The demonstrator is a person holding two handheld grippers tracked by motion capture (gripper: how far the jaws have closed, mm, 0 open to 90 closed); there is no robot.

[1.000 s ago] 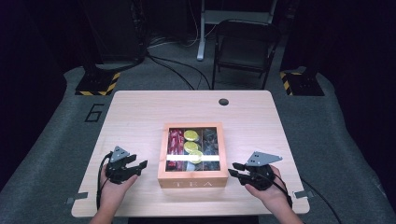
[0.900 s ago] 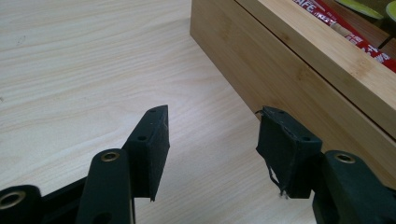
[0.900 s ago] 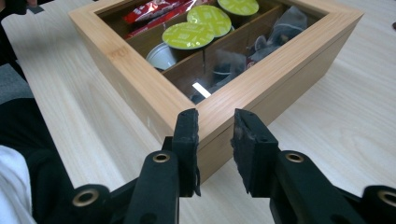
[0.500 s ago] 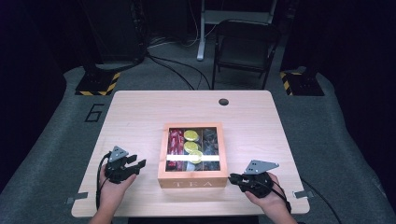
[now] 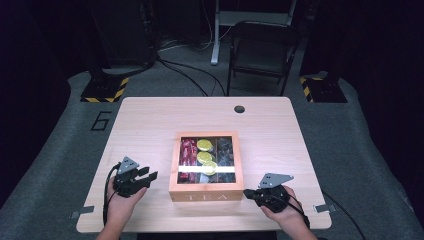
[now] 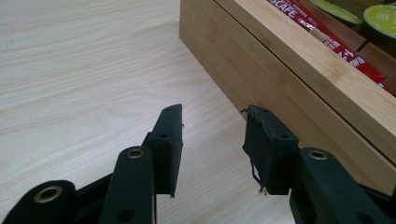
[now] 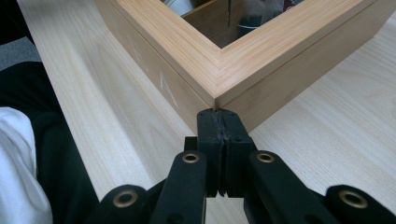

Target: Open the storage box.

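A wooden tea box (image 5: 206,192) with a glass-windowed lid stands in the middle of the table; red sachets (image 5: 188,151) and yellow-green pods (image 5: 204,145) show through the window. My left gripper (image 5: 150,175) sits just left of the box, jaws open, nothing between them. In the left gripper view the box's side wall (image 6: 280,79) runs close past its right fingertip (image 6: 261,135). My right gripper (image 5: 248,194) is shut, its tips at the box's near right corner (image 7: 215,100), at the seam under the lid.
The light wooden table (image 5: 150,120) has a cable hole (image 5: 239,108) at the back. A folding chair (image 5: 262,50) stands behind the table. A dark sleeve (image 7: 42,154) lies at the table's front edge.
My right gripper has moved left and toward the front edge, coming up against the box's near right corner. The left gripper has barely shifted.
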